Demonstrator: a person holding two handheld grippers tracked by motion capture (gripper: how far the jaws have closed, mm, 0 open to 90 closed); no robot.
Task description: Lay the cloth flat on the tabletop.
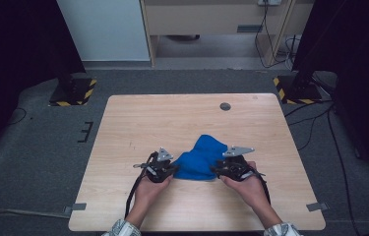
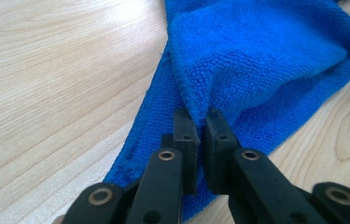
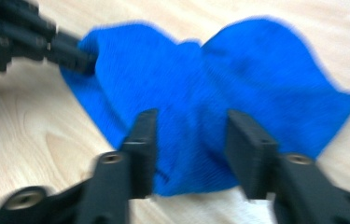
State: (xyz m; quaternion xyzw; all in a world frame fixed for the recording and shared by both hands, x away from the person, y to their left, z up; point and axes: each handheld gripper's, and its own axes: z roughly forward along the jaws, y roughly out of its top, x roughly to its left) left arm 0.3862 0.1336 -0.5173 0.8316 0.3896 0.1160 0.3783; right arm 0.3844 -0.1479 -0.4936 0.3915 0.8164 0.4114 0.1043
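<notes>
From the high view you get the whole layout: a pale wood table (image 1: 138, 118) with a crumpled blue cloth (image 1: 199, 158) sitting a bit toward the near edge, and a gripper at each end of it. Left gripper (image 1: 171, 169) is at the cloth's left end, right gripper (image 1: 217, 170) at its right end, both held by hands coming in from the bottom. You also see the grey carpet around the table and a small dark round cap (image 1: 225, 106) near the table's far edge, but the jaws themselves are too tiny to read from up there.

The left gripper view sorts that out. The left gripper (image 2: 199, 122) is clamped tight on a raised fold of the cloth (image 2: 266, 60), pads nearly touching with the fabric pinched up between them. This close the cloth is clearly microfibre, a fuzzy looped pile with a stitched hem, and the table (image 2: 56, 93) shows long straight grain.

The right gripper view is blurry. The right gripper (image 3: 191, 128) has its jaws apart, spread over the cloth (image 3: 266, 79) with blue fabric showing between them but nothing pinched, so it's released. The cloth looks like two rounded lobes from here, and the left gripper (image 3: 86, 60) bites its far corner at upper left
</notes>
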